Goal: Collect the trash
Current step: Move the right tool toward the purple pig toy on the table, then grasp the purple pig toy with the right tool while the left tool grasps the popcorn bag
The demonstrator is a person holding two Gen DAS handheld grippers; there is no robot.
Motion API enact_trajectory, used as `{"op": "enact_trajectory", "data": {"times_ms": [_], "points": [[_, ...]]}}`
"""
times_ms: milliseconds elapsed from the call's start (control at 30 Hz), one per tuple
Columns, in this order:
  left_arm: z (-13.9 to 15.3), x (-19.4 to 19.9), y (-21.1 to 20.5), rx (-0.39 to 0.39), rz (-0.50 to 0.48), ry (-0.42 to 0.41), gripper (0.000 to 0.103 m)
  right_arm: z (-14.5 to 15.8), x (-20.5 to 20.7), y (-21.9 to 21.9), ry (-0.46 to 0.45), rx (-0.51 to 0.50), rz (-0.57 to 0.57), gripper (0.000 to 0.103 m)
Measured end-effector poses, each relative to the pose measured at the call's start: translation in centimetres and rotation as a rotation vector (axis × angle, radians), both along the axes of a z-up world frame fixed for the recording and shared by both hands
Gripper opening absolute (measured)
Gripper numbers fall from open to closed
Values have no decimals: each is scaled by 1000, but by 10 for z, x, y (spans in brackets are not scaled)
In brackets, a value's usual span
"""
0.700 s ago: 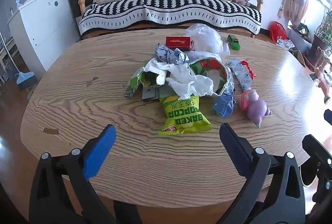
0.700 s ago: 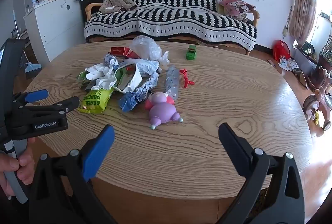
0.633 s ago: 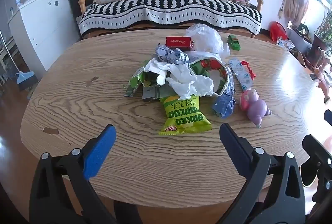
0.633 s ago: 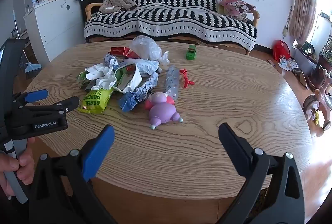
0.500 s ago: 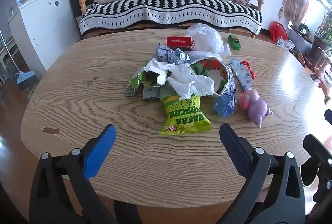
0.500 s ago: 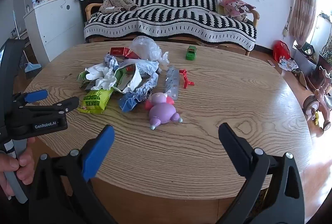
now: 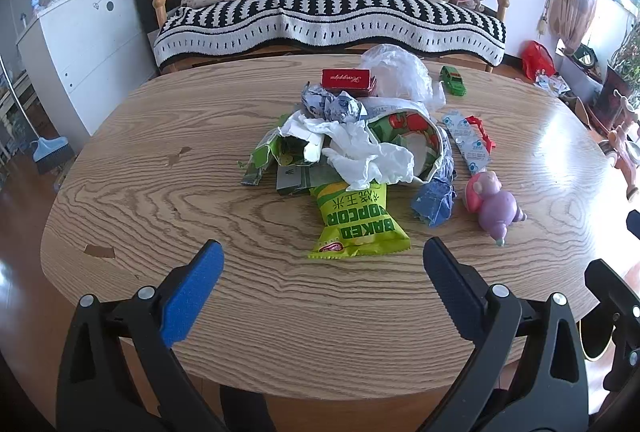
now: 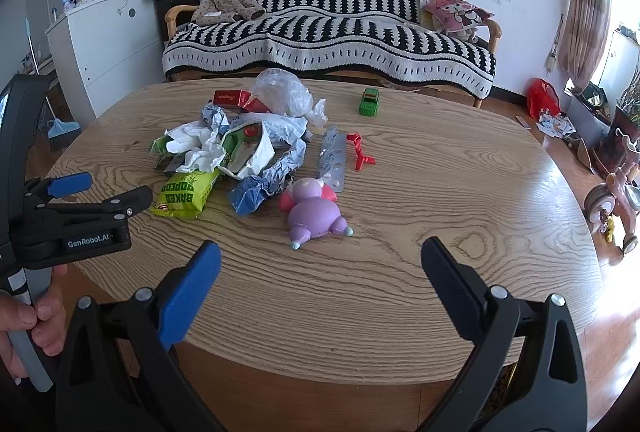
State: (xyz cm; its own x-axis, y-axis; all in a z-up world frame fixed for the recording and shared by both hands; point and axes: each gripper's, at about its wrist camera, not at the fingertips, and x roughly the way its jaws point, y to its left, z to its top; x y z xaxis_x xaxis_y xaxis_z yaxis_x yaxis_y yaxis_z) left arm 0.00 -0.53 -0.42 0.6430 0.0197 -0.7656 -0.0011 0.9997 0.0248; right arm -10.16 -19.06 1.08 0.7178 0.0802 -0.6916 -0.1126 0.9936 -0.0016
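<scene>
A heap of trash lies mid-table: a green popcorn bag (image 7: 358, 220) (image 8: 186, 193), white crumpled tissue (image 7: 360, 151), a blue wrapper (image 7: 434, 199), a clear plastic bag (image 7: 394, 71) and a red box (image 7: 346, 79). My left gripper (image 7: 322, 264) hangs open above the table's near edge, just short of the popcorn bag, nothing between its fingers. My right gripper (image 8: 320, 264) is open too, in front of a purple pig toy (image 8: 314, 211). The left gripper (image 8: 100, 187) also shows at the left of the right wrist view, held by a hand (image 8: 24, 328).
The oval wooden table (image 7: 180, 191) also carries a blister strip (image 8: 334, 161), a red plastic piece (image 8: 360, 151) and a green toy car (image 8: 370, 101). Behind it stand a striped sofa (image 7: 328, 15) and a white cabinet (image 7: 80, 43). A tricycle (image 8: 616, 199) sits on the floor at right.
</scene>
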Motion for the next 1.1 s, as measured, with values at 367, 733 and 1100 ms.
{"op": "enact_trajectory", "data": {"times_ms": [367,733,1100], "points": [[-1,0,0,1,1,1,97,0,0,0,-3,-2,2,97],[-23,17,1,-41,-29,100,97,-38,46,-3,66,12,32,97],[-64,63,-14,-3,-27,159,97,-88,115,3,165,0,63,97]]}}
